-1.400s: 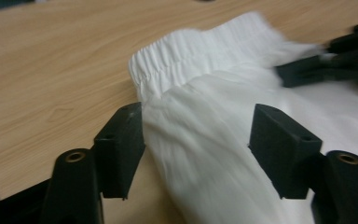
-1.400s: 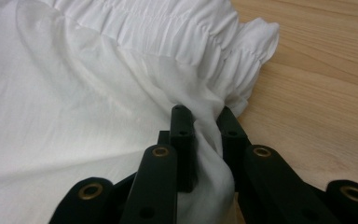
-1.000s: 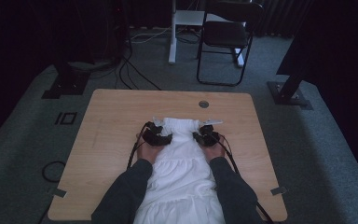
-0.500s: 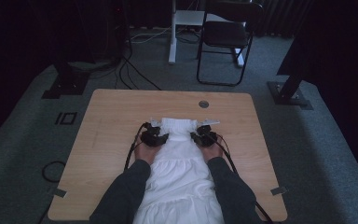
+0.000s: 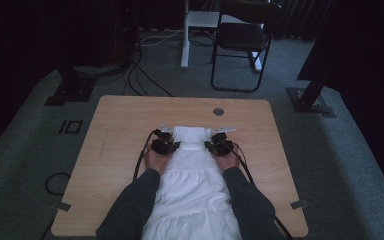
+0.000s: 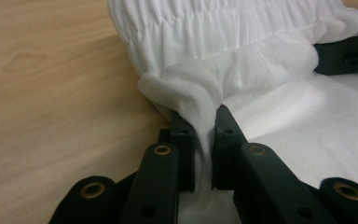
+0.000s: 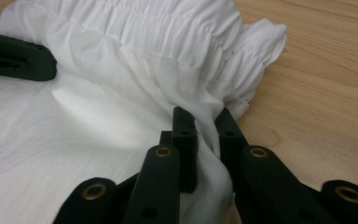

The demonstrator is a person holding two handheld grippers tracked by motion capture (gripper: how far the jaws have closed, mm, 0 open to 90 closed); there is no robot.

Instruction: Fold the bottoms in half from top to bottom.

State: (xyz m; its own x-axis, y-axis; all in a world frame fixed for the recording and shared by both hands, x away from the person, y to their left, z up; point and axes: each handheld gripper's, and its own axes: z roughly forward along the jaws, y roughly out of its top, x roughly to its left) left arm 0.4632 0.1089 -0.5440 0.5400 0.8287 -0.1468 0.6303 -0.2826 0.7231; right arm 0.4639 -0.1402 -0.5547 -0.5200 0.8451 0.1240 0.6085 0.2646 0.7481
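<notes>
Recording studio: dark curtains point(image 5: 25, 45), floor cables point(image 5: 145, 75), stands point(image 5: 312, 95).

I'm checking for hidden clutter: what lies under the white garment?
Around the white garment only bare wooden table shows; anything beneath is covered. Left gripper and right gripper pinch its edges.

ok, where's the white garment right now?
High view: the white garment lies mid-table, running off the near edge between the person's forearms, with the left gripper and right gripper pinching its sides below the gathered band.
</notes>
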